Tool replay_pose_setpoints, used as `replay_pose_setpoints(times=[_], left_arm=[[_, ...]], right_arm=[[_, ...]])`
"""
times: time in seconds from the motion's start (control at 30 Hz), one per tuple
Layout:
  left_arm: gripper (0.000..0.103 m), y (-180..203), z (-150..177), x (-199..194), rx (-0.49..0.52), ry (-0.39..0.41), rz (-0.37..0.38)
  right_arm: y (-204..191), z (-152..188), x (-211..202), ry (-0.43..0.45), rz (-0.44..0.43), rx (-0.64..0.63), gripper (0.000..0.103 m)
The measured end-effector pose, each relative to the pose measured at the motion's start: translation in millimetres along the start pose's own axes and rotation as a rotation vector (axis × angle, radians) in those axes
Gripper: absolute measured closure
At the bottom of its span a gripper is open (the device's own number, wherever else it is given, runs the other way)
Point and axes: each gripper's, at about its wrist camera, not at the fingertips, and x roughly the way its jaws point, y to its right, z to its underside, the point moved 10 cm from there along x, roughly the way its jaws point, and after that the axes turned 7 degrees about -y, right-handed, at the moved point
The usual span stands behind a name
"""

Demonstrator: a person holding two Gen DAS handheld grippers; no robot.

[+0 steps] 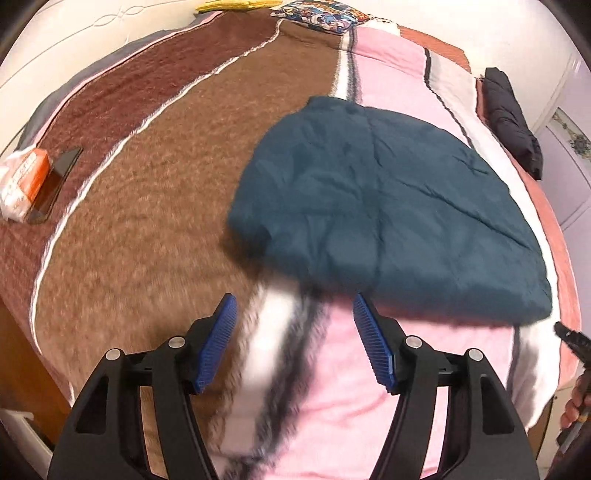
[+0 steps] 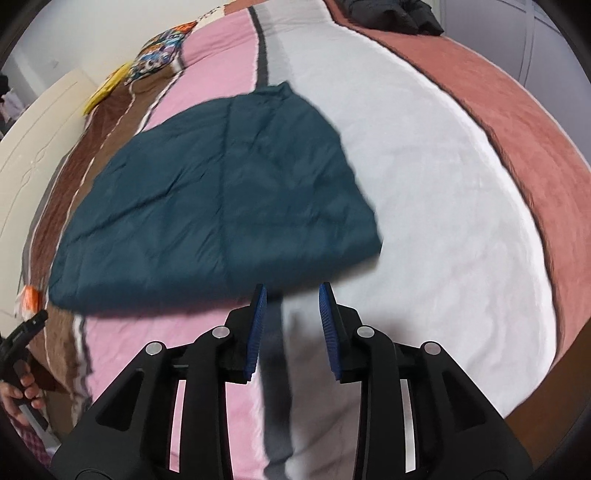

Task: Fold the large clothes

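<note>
A dark teal padded garment (image 1: 388, 206) lies folded flat on the striped bed cover (image 1: 147, 206). In the right wrist view the same teal garment (image 2: 221, 199) spreads across the pink and white stripes. My left gripper (image 1: 294, 301) is open wide, just in front of the garment's near edge, with nothing between its blue pads. My right gripper (image 2: 293, 291) stands partly open at the garment's near right corner, nothing between its pads. Each view shows the other gripper at its edge, held by a hand (image 2: 22, 387).
An orange and white packet (image 1: 26, 181) and a dark phone (image 1: 55, 184) lie at the bed's left side. A black folded garment (image 1: 511, 122) rests at the far right edge. Colourful printed cloth (image 1: 325, 14) and a yellow item (image 1: 236, 4) sit by the headboard.
</note>
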Motion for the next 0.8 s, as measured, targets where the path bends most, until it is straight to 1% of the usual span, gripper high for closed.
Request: replay_pose_setpoints(times=[0.07, 0.17, 0.23, 0.37, 0.57, 0.8], left_arm=[[0.038, 5.4, 15.5, -5.4, 0.004, -0.008, 0.006], [0.038, 11.7, 34.2, -11.8, 0.015, -0.017, 0.008], [0.038, 12.8, 42.6, -14.9, 0.021, -0.023, 0.006], [0.038, 17.8, 58.4, -21.3, 0.022, -0.029, 0.004], [0.038, 29.5, 72.7, -29.2, 0.035, -0.019, 0.009], [0.038, 48.8, 85.8, -35.0, 0.065, -0.009, 0.018]], right_arm=[[-7.3, 16.4, 0.7, -0.015, -0.006, -0.011, 0.073], [-21.6, 39.8, 0.9, -0.030, 0.004, -0.060, 0.073], [-30.1, 53.5, 1.1, -0.039, 0.004, -0.084, 0.073], [-42.7, 74.5, 1.6, -0.058, -0.021, -0.090, 0.073], [-61.9, 87.8, -1.9, -0.066, -0.009, -0.130, 0.073], [-77.3, 88.9, -8.5, -0.060, 0.009, -0.156, 0.073]])
